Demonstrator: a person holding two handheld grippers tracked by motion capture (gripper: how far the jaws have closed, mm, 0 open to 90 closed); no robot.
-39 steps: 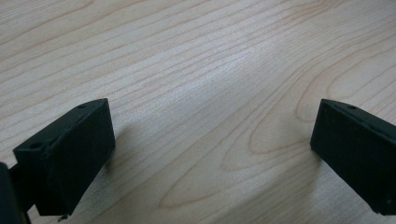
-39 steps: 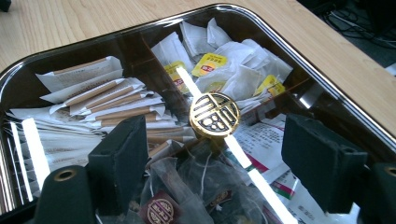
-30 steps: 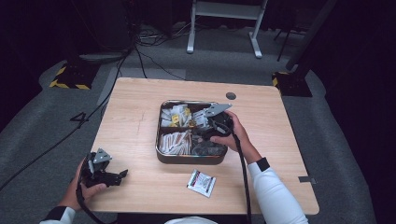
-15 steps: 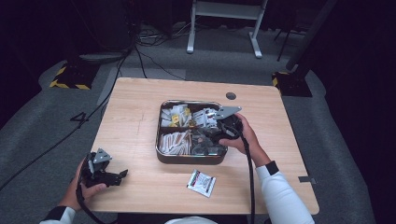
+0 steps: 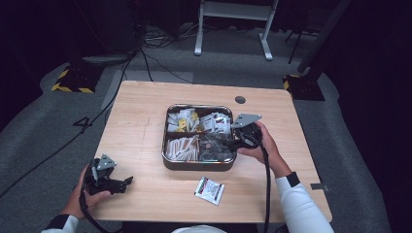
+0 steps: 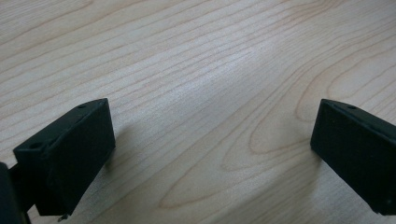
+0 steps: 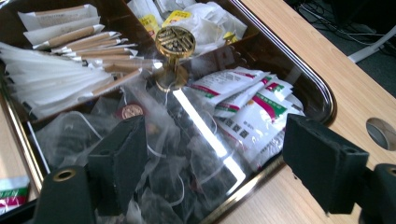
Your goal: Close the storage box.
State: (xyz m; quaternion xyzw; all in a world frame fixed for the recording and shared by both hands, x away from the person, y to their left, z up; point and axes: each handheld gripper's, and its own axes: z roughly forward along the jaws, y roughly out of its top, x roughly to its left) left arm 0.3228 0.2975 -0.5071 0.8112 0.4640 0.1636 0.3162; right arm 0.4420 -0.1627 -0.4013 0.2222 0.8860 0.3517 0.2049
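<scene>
A square metal tray (image 5: 167,162) with four compartments sits mid-table. My right gripper (image 5: 233,141) hovers at its right edge, jaws pointing into the tray. In the right gripper view, the right gripper (image 7: 215,163) is open with nothing gripped, above clear-wrapped tea bags (image 7: 159,154). White, red and green sachets (image 7: 252,102) lie just beyond, and a golden knob (image 7: 175,44) stands at the tray's middle. My left gripper (image 5: 122,183) rests at the table's front left. In its own view, the left gripper (image 6: 210,154) is open over bare wood.
Paper-wrapped sticks (image 7: 60,60) and yellow-white packets (image 7: 196,18) occupy the other compartments. One loose sachet (image 5: 210,189) lies on the table in front of the tray. A round cable hole (image 5: 240,99) sits behind the tray. Cables and a metal stand are on the floor beyond.
My right gripper has slid rightward, from over the tray's right compartments to its right edge, jaws still open. The left gripper has stayed put.
</scene>
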